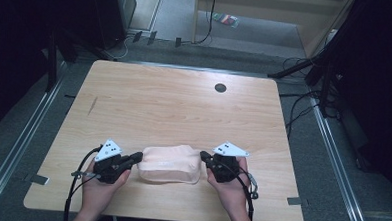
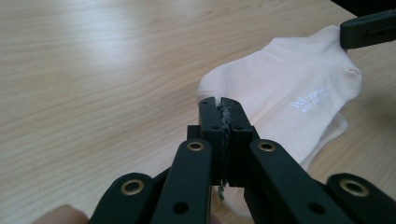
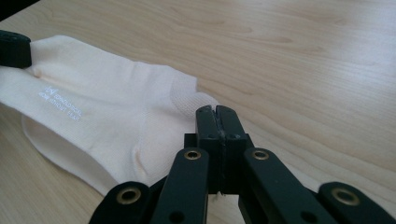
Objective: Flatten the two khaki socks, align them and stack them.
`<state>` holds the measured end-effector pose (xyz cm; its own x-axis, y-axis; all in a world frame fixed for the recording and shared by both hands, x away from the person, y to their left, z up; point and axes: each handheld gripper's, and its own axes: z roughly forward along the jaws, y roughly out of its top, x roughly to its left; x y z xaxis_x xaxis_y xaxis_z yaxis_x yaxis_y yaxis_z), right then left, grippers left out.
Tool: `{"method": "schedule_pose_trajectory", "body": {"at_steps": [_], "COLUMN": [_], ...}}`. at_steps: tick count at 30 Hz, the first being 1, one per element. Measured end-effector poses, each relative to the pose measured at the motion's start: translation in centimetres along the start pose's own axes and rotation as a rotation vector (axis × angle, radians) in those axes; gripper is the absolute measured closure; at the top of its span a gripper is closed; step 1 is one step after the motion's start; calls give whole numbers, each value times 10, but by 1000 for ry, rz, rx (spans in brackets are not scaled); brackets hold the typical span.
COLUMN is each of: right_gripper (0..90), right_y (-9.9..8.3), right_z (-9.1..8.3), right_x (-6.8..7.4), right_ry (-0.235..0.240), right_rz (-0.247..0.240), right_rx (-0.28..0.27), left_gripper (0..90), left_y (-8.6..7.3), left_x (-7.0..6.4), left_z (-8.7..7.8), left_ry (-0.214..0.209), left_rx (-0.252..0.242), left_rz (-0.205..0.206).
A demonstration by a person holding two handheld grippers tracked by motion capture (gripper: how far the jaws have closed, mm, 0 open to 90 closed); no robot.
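Observation:
A pale cream sock (image 1: pixel 169 163) with small white lettering lies folded flat on the wooden table (image 1: pixel 184 105), near the front edge. My left gripper (image 1: pixel 139 156) meets the sock's left end, and its jaws are shut with white fabric showing in the seam (image 2: pixel 223 103). My right gripper (image 1: pixel 202 154) is at the sock's right end, jaws shut at the cuff corner (image 3: pixel 215 111). The sock (image 2: pixel 289 88) puckers slightly under each far gripper tip, and the same sock (image 3: pixel 102 107) runs partly beneath my right jaws.
A dark round cable hole (image 1: pixel 220 87) sits at the table's back right. Grey tape marks lie at the front left (image 1: pixel 37 179) and front right (image 1: pixel 293 200) corners. Cables and dark stands crowd the floor around the table.

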<state>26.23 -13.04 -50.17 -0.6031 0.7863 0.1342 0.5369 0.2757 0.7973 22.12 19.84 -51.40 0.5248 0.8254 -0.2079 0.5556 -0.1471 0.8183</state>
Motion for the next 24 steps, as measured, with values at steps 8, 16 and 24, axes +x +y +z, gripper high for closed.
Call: {"method": "schedule_pose_trajectory", "body": {"at_steps": [8, 16, 24], "right_gripper": [900, 900, 900], "right_y": [-9, -19, -24], "right_z": [5, 14, 18], "right_x": [3, 2, 1], "right_ry": [16, 12, 12], "right_rz": [10, -4, -5], "right_rx": [22, 90, 127], "left_gripper": [900, 899, 898], "left_y": [-12, -20, -25], "left_x": [-6, -12, -9], "left_z": [2, 13, 20], "left_ry": [17, 35, 38], "left_rx": [35, 97, 135], "left_rz": [34, 101, 110]}}
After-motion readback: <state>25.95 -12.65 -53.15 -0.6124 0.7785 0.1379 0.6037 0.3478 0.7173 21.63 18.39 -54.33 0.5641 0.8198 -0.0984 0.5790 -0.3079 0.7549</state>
